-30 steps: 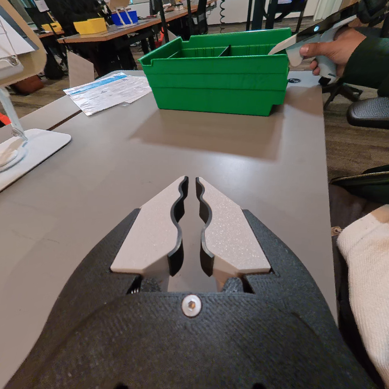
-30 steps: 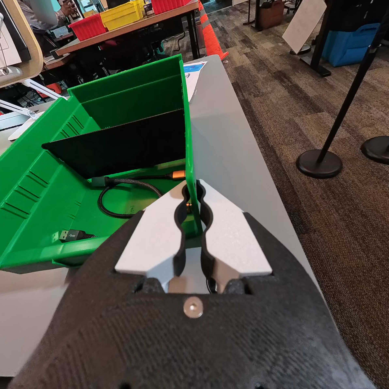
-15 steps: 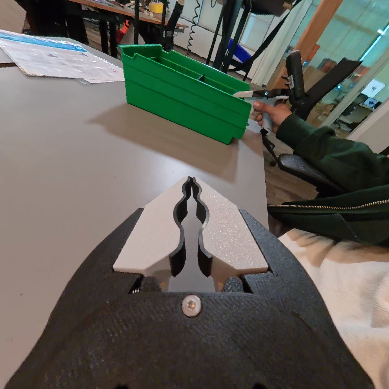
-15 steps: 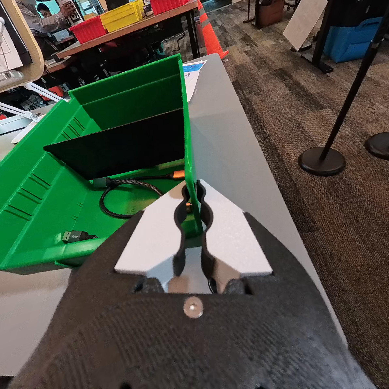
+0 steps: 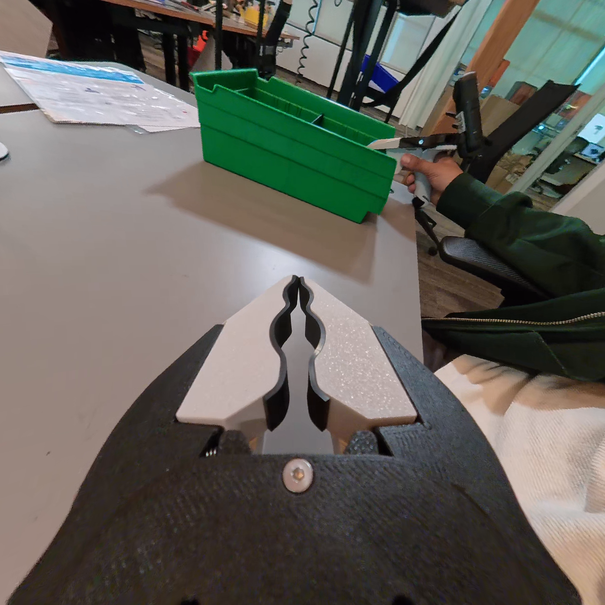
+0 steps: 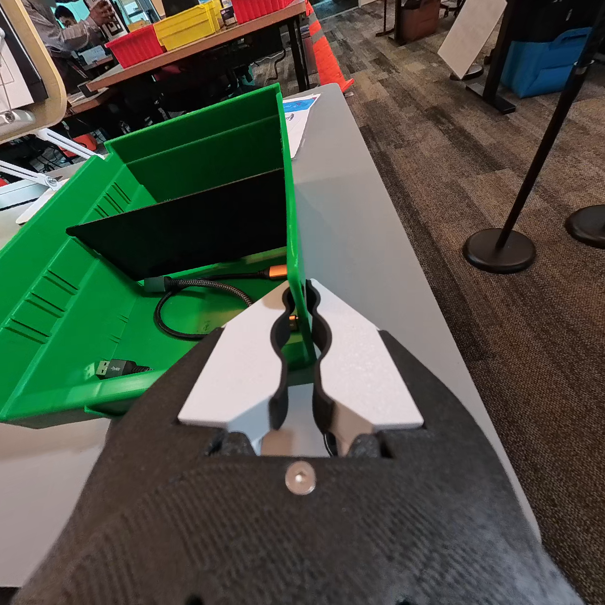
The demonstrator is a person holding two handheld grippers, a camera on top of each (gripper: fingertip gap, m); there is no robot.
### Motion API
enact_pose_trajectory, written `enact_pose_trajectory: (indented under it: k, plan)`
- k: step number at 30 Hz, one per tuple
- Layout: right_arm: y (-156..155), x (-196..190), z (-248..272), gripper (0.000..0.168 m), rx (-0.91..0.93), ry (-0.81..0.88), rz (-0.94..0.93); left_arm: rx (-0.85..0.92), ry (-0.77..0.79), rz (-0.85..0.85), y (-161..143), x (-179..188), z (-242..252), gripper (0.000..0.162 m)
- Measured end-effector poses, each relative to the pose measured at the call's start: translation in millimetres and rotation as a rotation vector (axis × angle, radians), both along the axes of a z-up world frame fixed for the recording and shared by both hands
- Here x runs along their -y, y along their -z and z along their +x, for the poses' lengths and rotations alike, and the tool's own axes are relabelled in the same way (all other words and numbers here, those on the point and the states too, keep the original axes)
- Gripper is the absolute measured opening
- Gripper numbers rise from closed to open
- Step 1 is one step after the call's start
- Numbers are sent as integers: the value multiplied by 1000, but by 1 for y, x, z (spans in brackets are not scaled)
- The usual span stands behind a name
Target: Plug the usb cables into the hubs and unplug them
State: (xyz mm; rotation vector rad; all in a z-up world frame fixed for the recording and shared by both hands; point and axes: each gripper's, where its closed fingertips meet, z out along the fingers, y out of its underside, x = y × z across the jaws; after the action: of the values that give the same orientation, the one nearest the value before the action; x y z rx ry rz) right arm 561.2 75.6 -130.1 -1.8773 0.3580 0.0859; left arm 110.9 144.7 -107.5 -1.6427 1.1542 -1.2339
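Observation:
A green bin (image 5: 294, 154) stands on the grey table (image 5: 131, 262). My right gripper (image 6: 299, 283) is shut on the bin's right wall (image 6: 291, 229), one finger inside and one outside. Inside the bin lie a black braided USB cable (image 6: 203, 288) with an orange connector (image 6: 276, 271) and a grey USB plug (image 6: 108, 368), in front of a black divider (image 6: 196, 226). My left gripper (image 5: 297, 281) is shut and empty, above bare table short of the bin. The right gripper (image 5: 386, 143) also shows in the left wrist view at the bin's right end. No hub is in view.
Printed sheets (image 5: 98, 95) lie at the table's far left. The table's right edge (image 5: 417, 278) runs close to my left gripper, with an office chair (image 5: 484, 262) and a green sleeve (image 5: 523, 229) beyond. A black stanchion base (image 6: 499, 250) stands on the carpet.
My left gripper has closed from slightly open to shut and has swung to the right. My right gripper has stayed clamped on the bin wall; the bin has barely moved.

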Motion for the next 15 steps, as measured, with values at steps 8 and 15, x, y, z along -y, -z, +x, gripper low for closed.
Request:
enact_pose_trajectory:
  k: [8, 15]
  plan:
    - [0, 0, 0, 5, 3, 3, -1, 10, -22, 0, 0, -6, -3, 0]
    - [0, 0, 0, 5, 0, 7, -1, -1, -39, 11, 4, -10, -4, 0]
